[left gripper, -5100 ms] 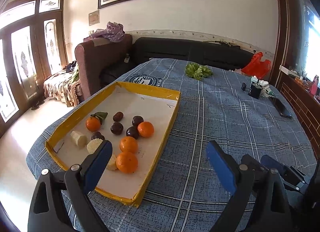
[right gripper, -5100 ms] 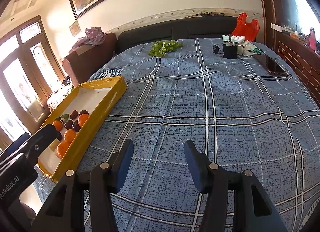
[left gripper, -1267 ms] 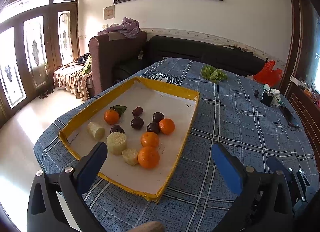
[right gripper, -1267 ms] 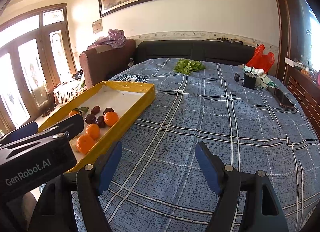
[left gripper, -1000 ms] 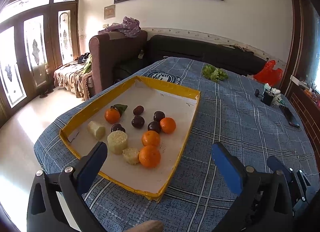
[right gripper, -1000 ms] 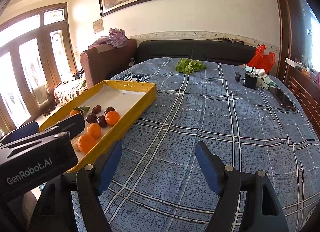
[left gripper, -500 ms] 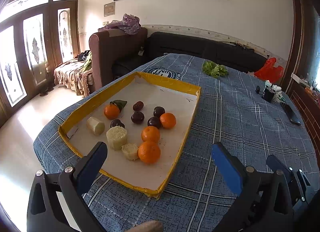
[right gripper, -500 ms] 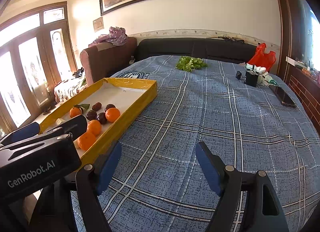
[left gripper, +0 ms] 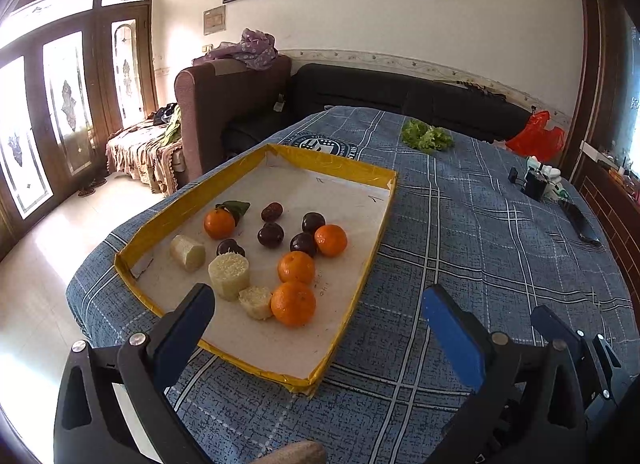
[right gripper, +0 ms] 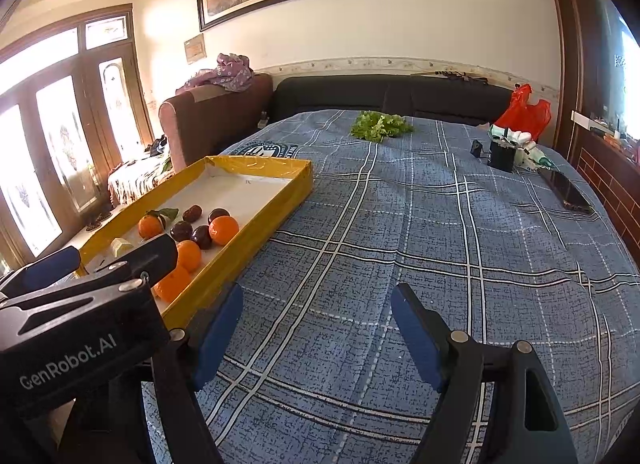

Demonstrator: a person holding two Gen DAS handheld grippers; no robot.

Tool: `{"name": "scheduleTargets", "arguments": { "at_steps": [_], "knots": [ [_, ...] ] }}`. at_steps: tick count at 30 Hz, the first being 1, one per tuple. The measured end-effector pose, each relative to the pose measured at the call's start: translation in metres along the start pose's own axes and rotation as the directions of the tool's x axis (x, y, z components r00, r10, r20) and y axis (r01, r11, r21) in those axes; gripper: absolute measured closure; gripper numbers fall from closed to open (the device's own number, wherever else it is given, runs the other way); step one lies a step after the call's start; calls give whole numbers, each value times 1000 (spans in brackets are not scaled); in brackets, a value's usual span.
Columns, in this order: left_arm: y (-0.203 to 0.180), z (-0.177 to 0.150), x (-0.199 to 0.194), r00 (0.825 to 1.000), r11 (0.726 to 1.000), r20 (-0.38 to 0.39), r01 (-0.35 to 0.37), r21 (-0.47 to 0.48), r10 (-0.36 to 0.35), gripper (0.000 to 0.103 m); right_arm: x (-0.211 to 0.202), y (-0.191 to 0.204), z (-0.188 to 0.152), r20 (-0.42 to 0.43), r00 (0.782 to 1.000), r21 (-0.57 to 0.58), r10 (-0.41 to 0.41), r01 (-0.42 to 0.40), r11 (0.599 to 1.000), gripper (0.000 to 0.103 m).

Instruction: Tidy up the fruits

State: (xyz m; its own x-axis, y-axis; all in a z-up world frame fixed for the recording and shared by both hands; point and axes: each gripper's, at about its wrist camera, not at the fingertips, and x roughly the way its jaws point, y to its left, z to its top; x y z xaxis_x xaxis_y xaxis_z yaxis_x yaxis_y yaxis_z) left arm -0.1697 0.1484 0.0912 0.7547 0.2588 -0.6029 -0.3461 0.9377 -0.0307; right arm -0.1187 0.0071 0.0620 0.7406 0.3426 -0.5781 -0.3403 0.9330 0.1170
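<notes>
Left wrist view: the left gripper (left gripper: 316,318) hangs wide open and empty over the near end of the yellow-rimmed tray (left gripper: 352,172) on the blue plaid cloth (left gripper: 460,248). Inside lie four oranges (left gripper: 293,303), dark plums (left gripper: 271,234) and pale cut chunks (left gripper: 229,276)

Right wrist view: the right gripper (right gripper: 316,328) is wide open, holding nothing, above bare cloth just right of the tray (right gripper: 260,162); lettuce (right gripper: 380,125) sits far back

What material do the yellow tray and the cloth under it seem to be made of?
The yellow tray looks like cardboard: its walls are wrapped in glossy, wrinkled yellow tape and its floor is matte white. The cloth looks like woven fabric, matte blue with white plaid lines and a printed crest, probably cotton or a blend.
</notes>
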Motion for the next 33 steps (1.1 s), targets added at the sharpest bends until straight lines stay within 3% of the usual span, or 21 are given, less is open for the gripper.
{"name": "scheduleTargets", "arguments": {
  "at_steps": [33],
  "knots": [
    [0, -1, -1, 1000, 1000, 5, 5, 2, -5, 0, 3, -1, -4, -4, 1000, -3, -1, 1, 1000, 22]
  ]
}}
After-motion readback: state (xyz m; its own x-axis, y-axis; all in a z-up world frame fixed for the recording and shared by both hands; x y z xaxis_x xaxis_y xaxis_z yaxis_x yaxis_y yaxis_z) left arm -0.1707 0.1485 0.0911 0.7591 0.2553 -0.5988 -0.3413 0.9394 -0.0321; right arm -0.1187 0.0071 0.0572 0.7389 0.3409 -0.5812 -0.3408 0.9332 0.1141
